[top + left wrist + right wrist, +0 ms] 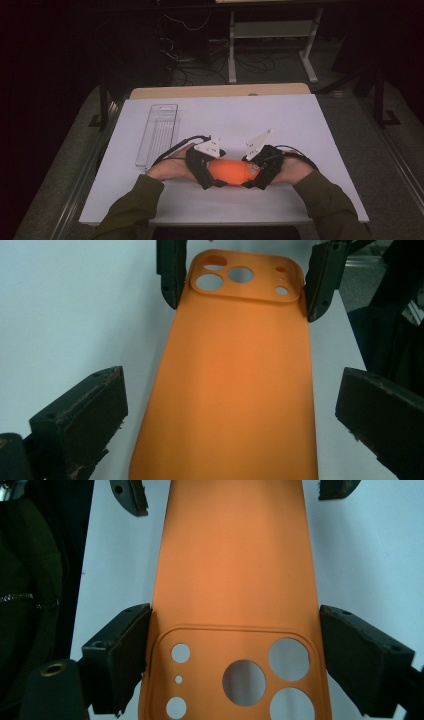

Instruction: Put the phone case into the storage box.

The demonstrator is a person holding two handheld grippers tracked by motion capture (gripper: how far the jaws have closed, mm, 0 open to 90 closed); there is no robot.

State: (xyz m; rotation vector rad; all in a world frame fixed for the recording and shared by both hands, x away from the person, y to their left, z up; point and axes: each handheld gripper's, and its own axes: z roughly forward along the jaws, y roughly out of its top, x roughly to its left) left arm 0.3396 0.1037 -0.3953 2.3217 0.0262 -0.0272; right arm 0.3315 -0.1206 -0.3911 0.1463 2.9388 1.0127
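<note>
- The orange case (230, 171) lies on the white table (300, 130), back side up, between the two hands, probably so both ends can be gripped at once.
- The right hand-held gripper (235, 655) pinches the case across its camera-cutout end, one jaw against each long edge.
- The left hand-held gripper (225, 410) straddles the plain end; its jaws are spread, clear of both edges.
- A clear tray (159, 132) sits apart, farther up the table on the left.
</note>
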